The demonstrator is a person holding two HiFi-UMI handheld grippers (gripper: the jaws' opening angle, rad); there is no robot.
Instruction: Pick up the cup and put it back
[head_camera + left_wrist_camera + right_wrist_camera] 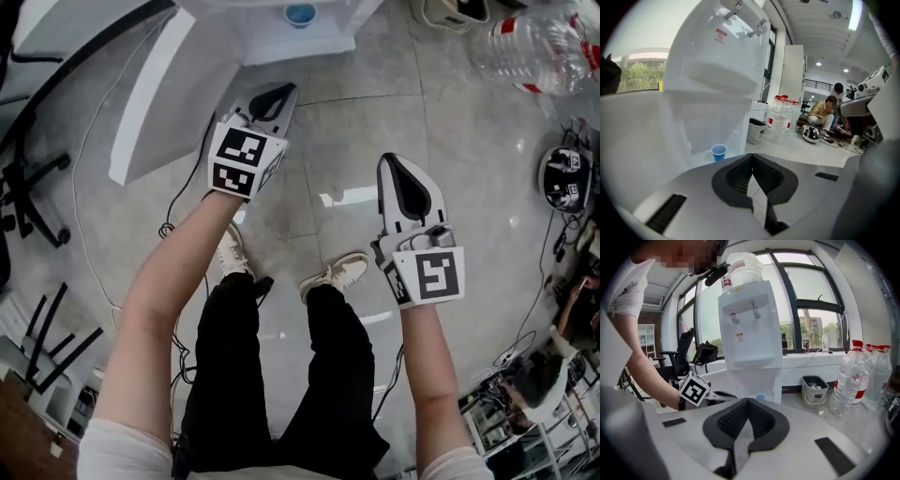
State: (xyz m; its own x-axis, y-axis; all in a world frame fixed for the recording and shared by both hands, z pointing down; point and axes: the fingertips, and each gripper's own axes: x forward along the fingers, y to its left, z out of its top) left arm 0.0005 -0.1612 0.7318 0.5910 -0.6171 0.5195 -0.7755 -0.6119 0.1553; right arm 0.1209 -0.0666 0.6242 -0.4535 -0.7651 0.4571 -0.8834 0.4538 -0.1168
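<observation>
Holding nothing in left gripper (279,92) or right gripper (397,167), jaws together on both; one blue cup (719,152) on dispenser (749,319) ledge, apart from both; only in right gripper view, two taps (733,318); only in head view, two shoes (336,274).

Occlusions and cropping
Right gripper view: cup (760,397), at 6 o'clock of the dispenser (750,324), mostly hidden behind right gripper (748,404). Head view: bottle (539,47) at 1 o'clock, cropped by frame edge.
</observation>
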